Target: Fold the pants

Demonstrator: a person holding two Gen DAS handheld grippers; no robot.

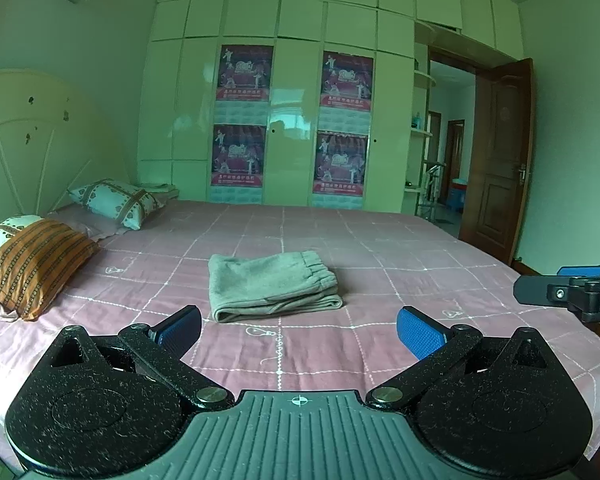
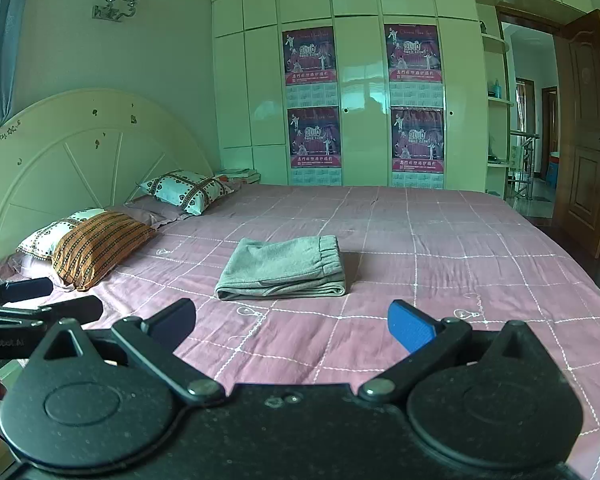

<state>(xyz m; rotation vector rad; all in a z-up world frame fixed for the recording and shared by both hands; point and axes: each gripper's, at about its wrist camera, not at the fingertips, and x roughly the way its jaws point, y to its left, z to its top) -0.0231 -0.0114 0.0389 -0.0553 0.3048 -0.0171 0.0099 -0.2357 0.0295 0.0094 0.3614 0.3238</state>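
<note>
Grey pants (image 1: 274, 286) folded in compact stack, lying mid-bed on pink checked bedsheet (image 1: 400, 248), elastic waistband toward right. Left gripper (image 1: 299, 330) spread wide, empty, short of pants. Right gripper (image 2: 291, 324) also spread wide, empty, apart from pants. Pillows (image 2: 100, 244) near headboard (image 2: 80, 148).

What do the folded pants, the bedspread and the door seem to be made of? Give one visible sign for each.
Folded pants: soft grey knit or fleece, matte; fuzzy surface, gathered elastic waistband.
Bedspread: thin woven cloth, probably cotton, matte pink; it creases, and white stitched lines form a grid.
Door: brown wood or wood veneer, lightly glossy; raised panels, metal handle.
</note>
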